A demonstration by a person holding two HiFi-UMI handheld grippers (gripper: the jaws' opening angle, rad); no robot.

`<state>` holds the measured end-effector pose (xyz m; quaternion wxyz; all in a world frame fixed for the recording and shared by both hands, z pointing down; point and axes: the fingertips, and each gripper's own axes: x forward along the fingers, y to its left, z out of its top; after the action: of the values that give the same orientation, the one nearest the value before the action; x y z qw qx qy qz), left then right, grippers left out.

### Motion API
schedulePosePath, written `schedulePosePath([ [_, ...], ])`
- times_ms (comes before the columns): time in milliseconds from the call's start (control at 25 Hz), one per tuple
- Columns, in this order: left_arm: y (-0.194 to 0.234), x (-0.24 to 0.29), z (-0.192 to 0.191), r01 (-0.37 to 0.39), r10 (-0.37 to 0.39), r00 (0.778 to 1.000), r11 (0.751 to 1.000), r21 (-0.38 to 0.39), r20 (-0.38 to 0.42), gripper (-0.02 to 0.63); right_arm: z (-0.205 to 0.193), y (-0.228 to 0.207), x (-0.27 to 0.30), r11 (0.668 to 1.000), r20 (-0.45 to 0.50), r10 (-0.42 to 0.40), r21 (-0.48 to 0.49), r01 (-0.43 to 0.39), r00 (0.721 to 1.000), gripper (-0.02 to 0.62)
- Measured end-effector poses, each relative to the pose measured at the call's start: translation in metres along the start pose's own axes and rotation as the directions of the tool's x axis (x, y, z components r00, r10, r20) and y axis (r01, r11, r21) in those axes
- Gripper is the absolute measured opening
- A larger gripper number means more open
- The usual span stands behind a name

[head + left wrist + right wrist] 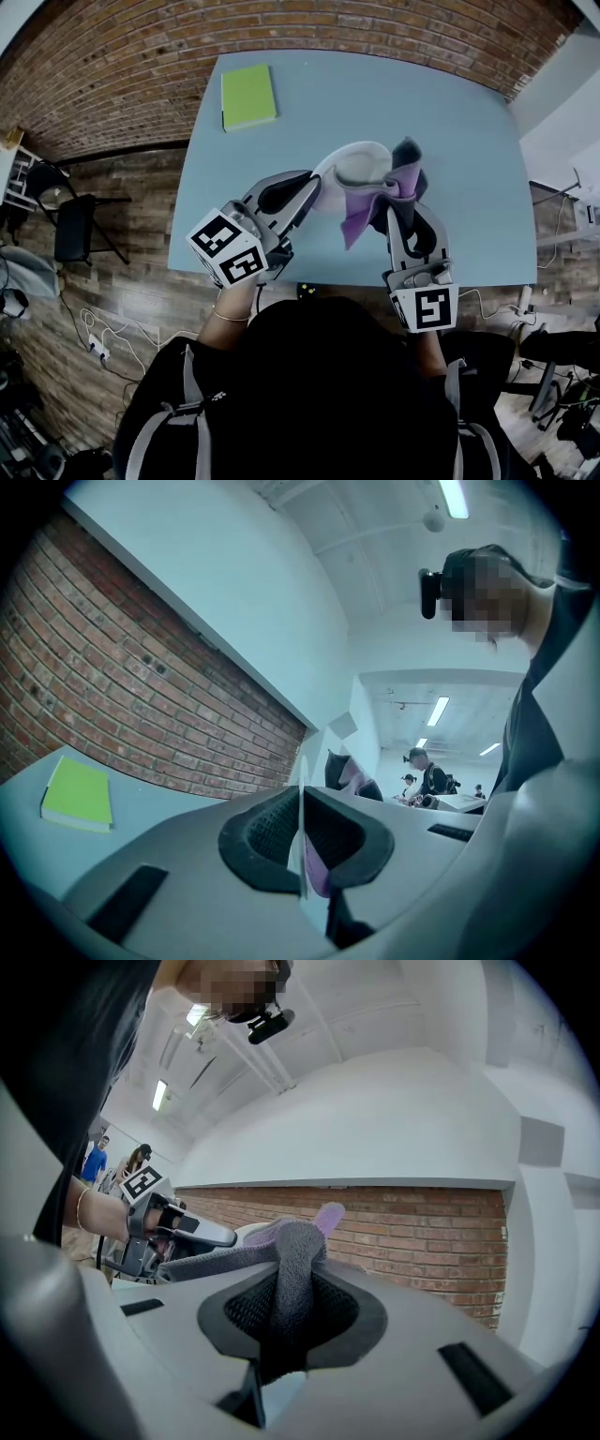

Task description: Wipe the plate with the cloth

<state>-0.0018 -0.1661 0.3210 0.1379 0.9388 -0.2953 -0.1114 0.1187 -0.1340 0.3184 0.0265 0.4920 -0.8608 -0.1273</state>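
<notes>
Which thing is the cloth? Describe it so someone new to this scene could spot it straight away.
Start at the light blue table, near its front edge where both grippers meet. The cloth is clamped in the jaws of the right gripper, right beside the white plate held by the left gripper. It is the only soft, folded thing: grey and purple.

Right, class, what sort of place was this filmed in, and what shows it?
Probably a shared lab or workshop, not a home kitchen: a bare red brick wall, long strip ceiling lights, other people busy in the background, and loose cables on the wooden floor.
</notes>
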Motion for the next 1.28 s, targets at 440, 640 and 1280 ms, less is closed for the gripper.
schedulePosePath([
  [440,0.009,0.001,-0.011,-0.022,0.022,1.0,1.0,0.003,-0.022,0.018,-0.016,0.003,0.003,1.0,-0.021,0.018,0.022,-0.018,1.0,0.066],
  [640,0.012,0.001,-0.022,-0.014,0.014,0.999,1.0,0.003,-0.036,0.018,-0.026,0.005,0.003,0.999,-0.041,0.021,0.035,-0.019,0.999,0.066],
  [1280,0.032,0.005,-0.051,-0.055,0.051,0.996,0.997,-0.053,-0.068,0.018,-0.049,0.003,0.003,0.999,-0.099,0.033,0.038,-0.029,0.995,0.066],
])
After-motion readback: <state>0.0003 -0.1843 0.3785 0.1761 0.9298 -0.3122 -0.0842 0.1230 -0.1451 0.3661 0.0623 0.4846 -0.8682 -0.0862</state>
